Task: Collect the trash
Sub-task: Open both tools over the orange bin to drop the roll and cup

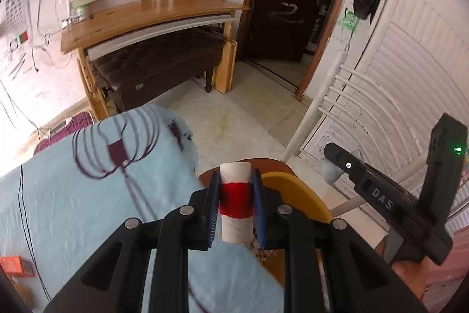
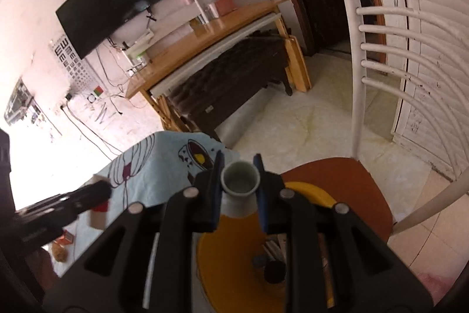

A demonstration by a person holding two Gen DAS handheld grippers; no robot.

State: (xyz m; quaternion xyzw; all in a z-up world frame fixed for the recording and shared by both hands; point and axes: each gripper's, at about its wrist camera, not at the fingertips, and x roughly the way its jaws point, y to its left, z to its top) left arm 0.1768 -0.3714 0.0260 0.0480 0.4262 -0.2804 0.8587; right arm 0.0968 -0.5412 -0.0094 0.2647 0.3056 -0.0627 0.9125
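Observation:
My left gripper (image 1: 236, 197) is shut on a cardboard spool wound with red thread (image 1: 236, 200), held upright in the air over the edge of a brown chair seat (image 1: 269, 163). My right gripper (image 2: 239, 181) is shut on the grey handle (image 2: 240, 181) of a yellow dustpan (image 2: 234, 263), which sits on the chair seat (image 2: 346, 189) with some dark trash (image 2: 274, 269) in it. The dustpan's yellow rim (image 1: 296, 192) also shows in the left wrist view. The right gripper's body (image 1: 390, 195) shows at right in the left wrist view. The left gripper (image 2: 99, 204) with the spool (image 2: 98, 213) shows blurred at left in the right wrist view.
A light blue patterned cloth (image 1: 88, 195) covers a table at left. A white chair back (image 2: 381, 49) rises at right. Beyond lie a tiled floor (image 1: 234, 119), a wooden desk (image 1: 152, 13) over a dark bench (image 1: 158, 66), and white shutters (image 1: 410, 55).

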